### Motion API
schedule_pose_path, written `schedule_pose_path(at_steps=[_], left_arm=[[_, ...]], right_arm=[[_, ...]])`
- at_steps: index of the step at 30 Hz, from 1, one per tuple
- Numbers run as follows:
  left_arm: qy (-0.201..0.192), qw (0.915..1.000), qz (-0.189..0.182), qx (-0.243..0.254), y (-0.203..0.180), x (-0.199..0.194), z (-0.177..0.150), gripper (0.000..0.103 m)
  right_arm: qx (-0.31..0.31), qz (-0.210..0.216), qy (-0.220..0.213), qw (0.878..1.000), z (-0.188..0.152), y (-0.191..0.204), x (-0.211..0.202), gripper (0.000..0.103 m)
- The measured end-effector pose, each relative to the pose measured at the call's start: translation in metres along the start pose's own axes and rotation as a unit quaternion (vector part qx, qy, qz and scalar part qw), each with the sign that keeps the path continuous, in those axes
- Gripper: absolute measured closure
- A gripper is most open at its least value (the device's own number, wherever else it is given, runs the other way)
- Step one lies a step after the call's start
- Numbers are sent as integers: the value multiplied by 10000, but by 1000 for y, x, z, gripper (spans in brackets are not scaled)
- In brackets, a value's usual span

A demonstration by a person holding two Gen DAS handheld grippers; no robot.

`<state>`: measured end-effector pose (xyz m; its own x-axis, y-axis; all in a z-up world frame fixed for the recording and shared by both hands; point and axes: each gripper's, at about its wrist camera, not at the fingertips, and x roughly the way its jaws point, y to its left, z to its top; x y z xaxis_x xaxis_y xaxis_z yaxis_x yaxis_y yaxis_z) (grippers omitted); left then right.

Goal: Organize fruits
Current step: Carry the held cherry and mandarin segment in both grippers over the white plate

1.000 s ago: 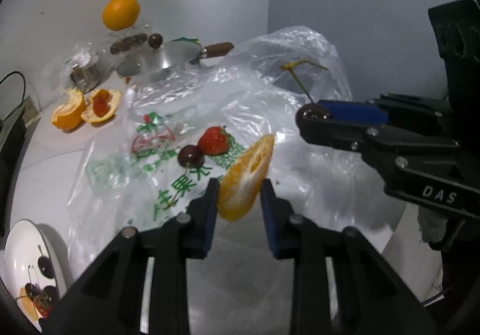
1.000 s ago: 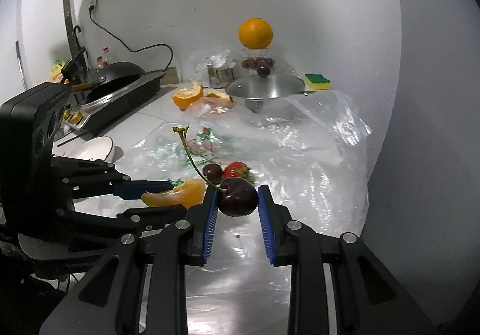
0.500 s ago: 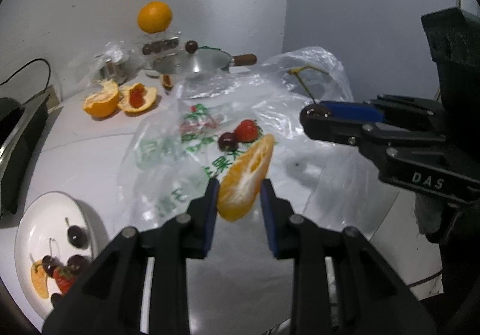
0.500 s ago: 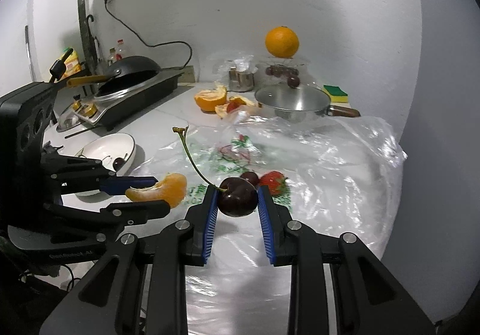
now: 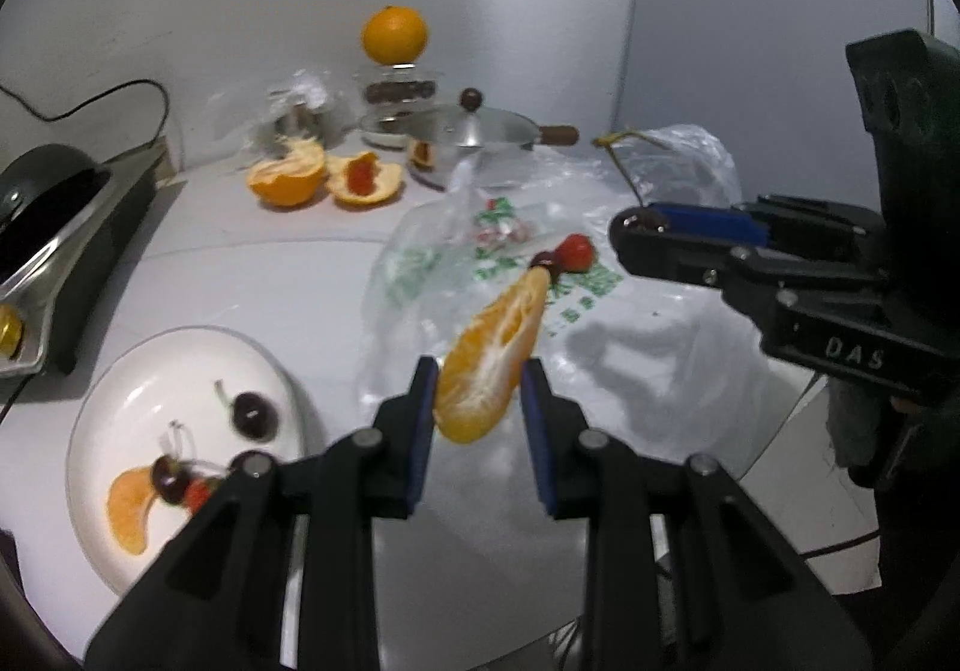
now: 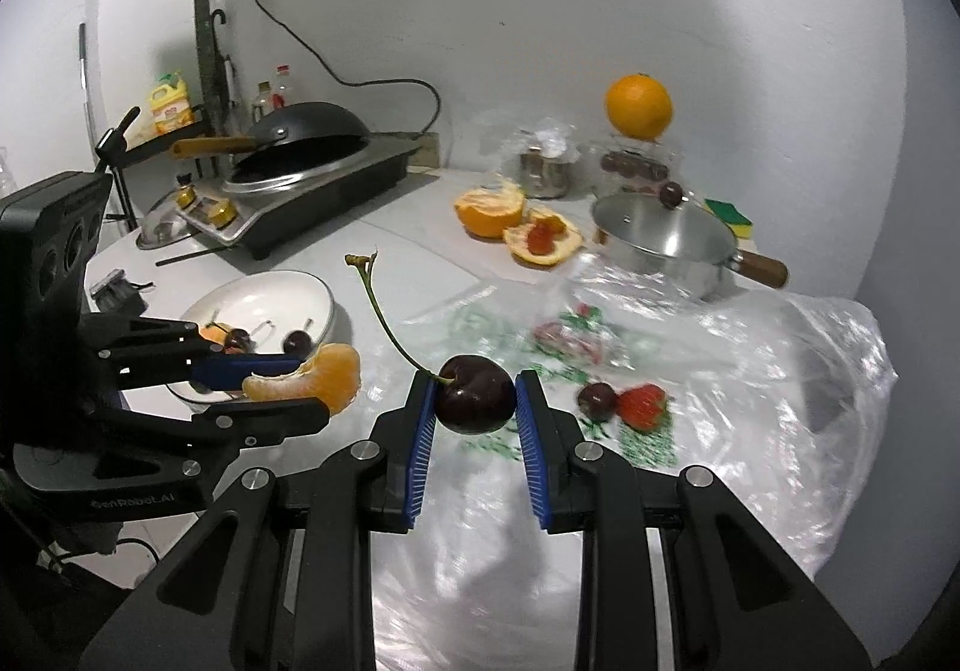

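Moved: both tongs have swung across the worktop toward the white plate – a second ago it sat at the far lower-left edge of the left view, and it now lies just left of the left fingers.
Worktop (image 6: pixel 384 245): white, with a stove and black pan at the left and a crumpled plastic bag (image 6: pixel 780 371) spread over its right part.
White plate (image 5: pixel 150 365): on the worktop, holding two cherries, an orange segment and a bit of red fruit.
Left tongs (image 5: pixel 477 401): tilted downward over the bag's edge, closed narrowly on an orange wedge (image 5: pixel 492 365) that stands on end between the blue pads, clear of the surface.
Right tongs (image 6: pixel 474 407): also angled down, just right of the left pair – clamped on a dark cherry (image 6: pixel 474 395) whose long stem rises up and to the left.
Loose fruit: a strawberry (image 6: pixel 642 404) and a second cherry (image 6: pixel 597 400) touching each other on the bag, beyond the right tongs.
Back of worktop: a whole orange (image 6: pixel 637 107) perched on a jar, peel halves (image 6: pixel 516 221), a lidded steel pot (image 6: pixel 666 245).
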<state>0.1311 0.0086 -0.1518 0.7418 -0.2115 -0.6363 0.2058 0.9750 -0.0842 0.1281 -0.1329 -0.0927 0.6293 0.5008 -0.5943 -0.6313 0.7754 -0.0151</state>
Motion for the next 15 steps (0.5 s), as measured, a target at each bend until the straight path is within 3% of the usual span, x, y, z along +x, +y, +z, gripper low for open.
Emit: schedule_pose_path(at_steps=[15], left_arm=[[-182, 9974, 260, -640, 67, -36, -30, 75]], right_arm=[[-453, 218, 183, 9986, 16, 57, 26, 74]])
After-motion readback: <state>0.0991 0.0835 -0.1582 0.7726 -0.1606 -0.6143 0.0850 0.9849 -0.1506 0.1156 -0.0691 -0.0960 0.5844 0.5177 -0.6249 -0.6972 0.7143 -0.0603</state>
